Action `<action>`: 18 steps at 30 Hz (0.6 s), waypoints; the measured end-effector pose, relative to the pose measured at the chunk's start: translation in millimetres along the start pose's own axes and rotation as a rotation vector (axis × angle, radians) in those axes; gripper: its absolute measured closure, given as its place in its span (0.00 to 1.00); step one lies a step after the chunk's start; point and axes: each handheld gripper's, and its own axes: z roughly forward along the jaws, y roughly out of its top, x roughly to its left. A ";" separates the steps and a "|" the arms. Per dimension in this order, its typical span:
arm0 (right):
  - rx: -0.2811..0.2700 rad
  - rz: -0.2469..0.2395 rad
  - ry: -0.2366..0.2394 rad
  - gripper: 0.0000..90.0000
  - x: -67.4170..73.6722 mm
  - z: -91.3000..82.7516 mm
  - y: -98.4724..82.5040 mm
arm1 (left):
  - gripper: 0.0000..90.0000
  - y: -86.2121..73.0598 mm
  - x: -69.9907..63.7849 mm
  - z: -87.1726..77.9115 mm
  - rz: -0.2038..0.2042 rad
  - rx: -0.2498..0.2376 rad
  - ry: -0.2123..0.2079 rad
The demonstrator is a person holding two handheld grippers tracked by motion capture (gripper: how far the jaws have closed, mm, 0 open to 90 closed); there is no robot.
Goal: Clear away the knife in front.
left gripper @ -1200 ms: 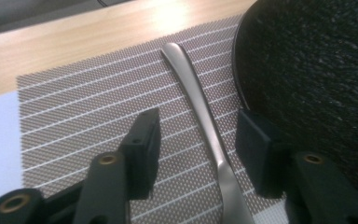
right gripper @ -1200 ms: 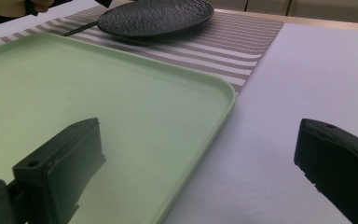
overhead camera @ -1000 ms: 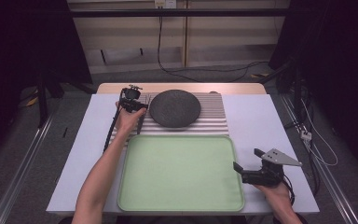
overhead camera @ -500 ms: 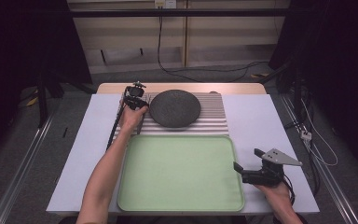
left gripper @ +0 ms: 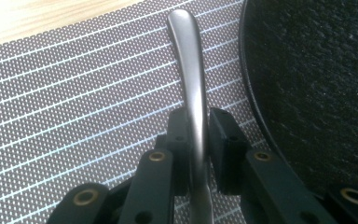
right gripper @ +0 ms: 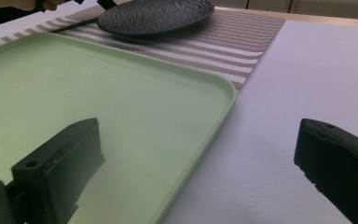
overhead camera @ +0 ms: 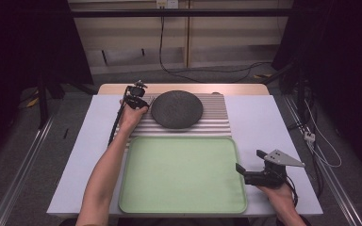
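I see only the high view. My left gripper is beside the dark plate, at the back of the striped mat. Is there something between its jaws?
Observer: Yes. The left gripper is shut on a metal utensil handle; its jaws have just been closing on it.
Operator: Does the handle touch the plate?
Observer: No. In the left gripper view it lies on the striped mat, with a narrow strip of mat before the dark plate.
Operator: And the right gripper, is it open?
Observer: Yes. The right gripper has its jaws wide apart, over the edge of the green tray and the white table.
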 end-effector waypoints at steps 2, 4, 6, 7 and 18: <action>0.001 0.003 0.001 0.01 -0.2 0.3 -0.1 | 0.87 0.4 0.2 0.5 -0.001 0.000 -0.004; 0.001 0.003 0.000 0.01 -0.4 0.3 -0.1 | 0.87 0.4 0.4 0.5 -0.003 0.000 -0.005; 0.002 0.003 -0.001 0.01 -0.4 0.6 -0.1 | 0.87 0.6 0.4 0.6 -0.003 0.000 -0.003; 0.003 0.002 -0.001 0.01 -0.3 0.8 -0.1 | 0.87 0.6 0.4 0.6 -0.003 0.000 -0.003; 0.007 0.000 0.001 0.01 -0.3 1.4 -0.2 | 0.89 1.0 1.3 -0.1 -0.018 0.009 -0.012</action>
